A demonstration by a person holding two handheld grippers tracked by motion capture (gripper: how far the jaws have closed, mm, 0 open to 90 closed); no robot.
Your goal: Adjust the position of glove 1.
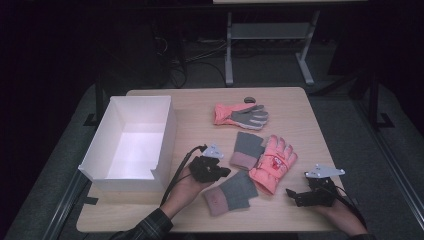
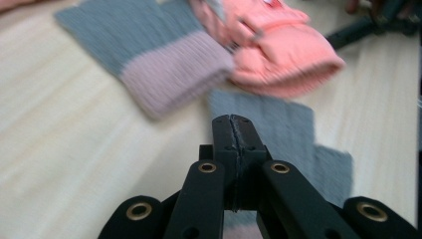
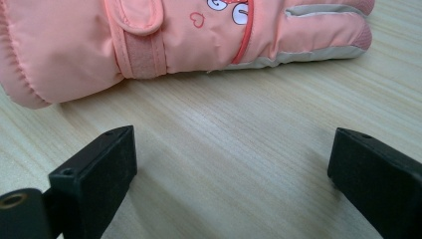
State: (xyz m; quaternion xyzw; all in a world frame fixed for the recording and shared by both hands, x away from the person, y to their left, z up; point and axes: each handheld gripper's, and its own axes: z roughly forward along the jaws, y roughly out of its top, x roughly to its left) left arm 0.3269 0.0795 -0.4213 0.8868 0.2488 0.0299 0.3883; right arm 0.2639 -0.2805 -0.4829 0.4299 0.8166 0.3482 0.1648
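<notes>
**Currently: four gloves on the surface, both claws unladen**

Item 1. The wooden surface (image 1: pixel 295 107) carries a white open box (image 1: pixel 131 142) at its left side, long axis running near to far.

Item 2. A peach padded glove (image 1: pixel 273 164) lies at centre right, fingers pointing far. The right gripper view shows a strap across its wrist, a red seam, a small heart outline and pale grey panels along the fingers. Its gathered cuff faces the near edge.

Item 3. A second peach glove (image 1: pixel 241 115) lies farther off, grey palm up, fingers pointing right.

Item 4. Two grey knit fingerless gloves with dusty pink ribbed cuffs: the far knit glove (image 1: pixel 246 150) lies just left of the padded glove and touches it; the near knit glove (image 1: pixel 229 192) lies close to the near edge, cuff towards the left.

Item 5. The left claw (image 1: pixel 222 172) hovers over the near knit glove's far end. Its jaws are pressed together with nothing between them.

Item 6. The right claw (image 1: pixel 294 195) sits near the padded glove's cuff, short of touching it. Its jaws stand wide apart over bare wood.
</notes>
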